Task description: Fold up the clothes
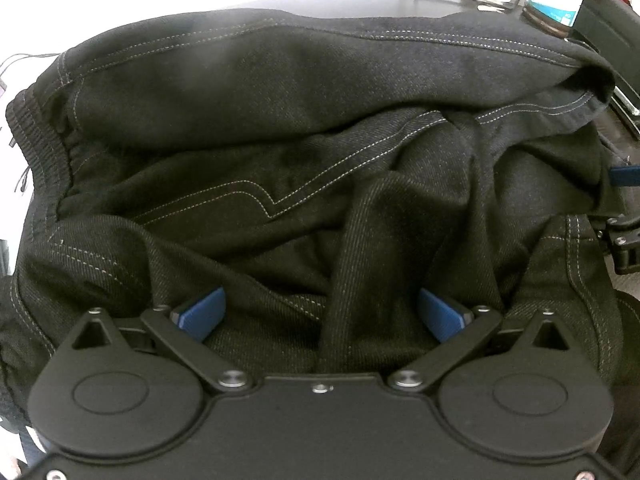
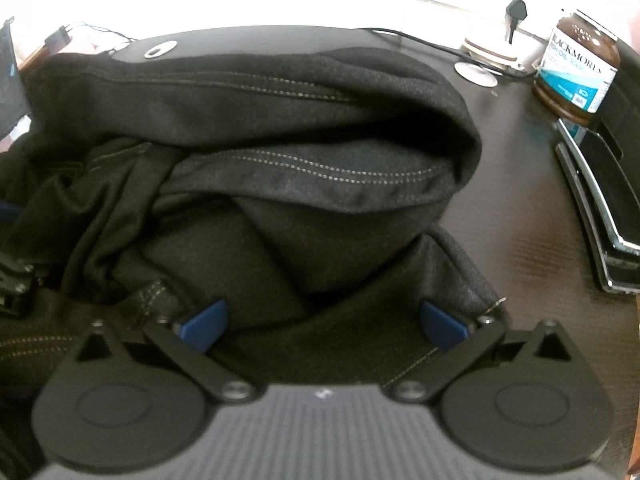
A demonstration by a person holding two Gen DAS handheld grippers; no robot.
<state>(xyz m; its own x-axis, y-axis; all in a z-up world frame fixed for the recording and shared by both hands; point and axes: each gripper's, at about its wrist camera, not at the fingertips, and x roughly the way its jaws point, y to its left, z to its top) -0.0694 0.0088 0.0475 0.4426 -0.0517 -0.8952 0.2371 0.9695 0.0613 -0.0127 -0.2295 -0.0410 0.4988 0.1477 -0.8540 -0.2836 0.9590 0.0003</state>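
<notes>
Jeans point(image 1: 280, 128), dark ones with pale stitching, are what I am folding, and they lie in a heap on the dark table point(image 2: 520, 184). They fill most of what I see from both of my cameras. I think the far part has been folded over toward me, because a thick roll of cloth sits on top with a neat edge. Under it the cloth is bunched and has lots of wrinkles, so the fold is not tidy yet.

My left gripper point(image 1: 320, 316) has its blue fingers point(image 1: 202, 314) spread wide. A ridge of cloth stands up between them, but the fingers do not squeeze it. My right gripper point(image 2: 322, 320) is wide open too. Cloth lies between its blue fingers point(image 2: 204, 320), and they do not pinch it either. So I hold nothing right now with either hand.

A brown bottle point(image 2: 576, 68) with a blue and white label stands at the far right of the table, well apart from the jeans. Some flat dark things point(image 2: 600, 208) lie near it.

I judge the job is about half done. What is left is to smooth the messy middle and make one more fold to get a small neat pile
</notes>
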